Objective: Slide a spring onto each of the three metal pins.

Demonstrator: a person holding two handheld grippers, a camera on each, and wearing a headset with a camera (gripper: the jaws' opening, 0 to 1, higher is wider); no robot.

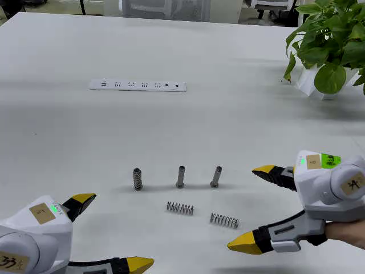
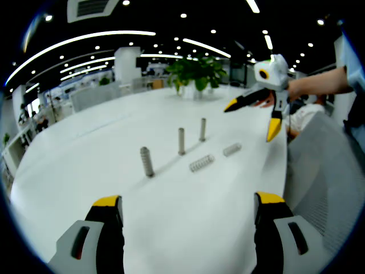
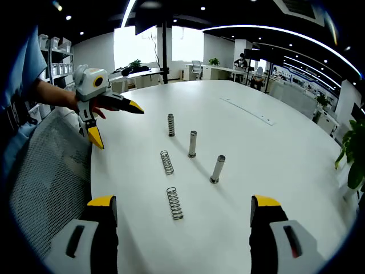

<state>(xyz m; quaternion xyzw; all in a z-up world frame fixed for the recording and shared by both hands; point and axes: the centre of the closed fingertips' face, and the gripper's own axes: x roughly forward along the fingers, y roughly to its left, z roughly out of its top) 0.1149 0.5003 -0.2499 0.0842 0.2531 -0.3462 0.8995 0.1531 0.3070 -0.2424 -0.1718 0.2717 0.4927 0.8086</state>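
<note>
- The left gripper (image 1: pixel 111 231) is nearest, at the bottom of the head view, on the viewer's side of the middle pin (image 1: pixel 181 177) and off to its left. Its yellow-tipped jaws are spread wide and hold nothing.
- In the left gripper view, bare tabletop lies between those jaws, and the middle pin stands well beyond them.
- The right gripper (image 1: pixel 252 206) hangs to the right of the middle pin, slightly nearer the viewer. Its jaws are also released and gape wide, with nothing between them.
- The person's forearm (image 2: pixel 316 84) runs back from the right gripper, away from the middle pin.
- The first loose spring (image 1: pixel 180 208) lies on its side just in front of the middle pin, apart from it.
- The second loose spring (image 1: pixel 224 220) lies on its side in front of the middle pin and to the right. It is close to the right gripper's nearer jaw tip but does not touch it.
- The middle pin stands upright and bare on the white table (image 1: pixel 57 131).
- The left-hand pin (image 1: pixel 137 178) stands upright beside the middle pin, in line with it. A fitted spring (image 1: pixel 137 180) is coiled around its shaft.
- The right-hand pin (image 1: pixel 216 176) stands on the other side of the middle pin, in the same row. It is bare and looks slightly tilted.
- A white power strip (image 1: pixel 138 85) lies flat well behind the middle pin, a little to the left.
- A potted plant (image 1: pixel 331 45) stands far behind the middle pin, to the right, near the table's edge.
</note>
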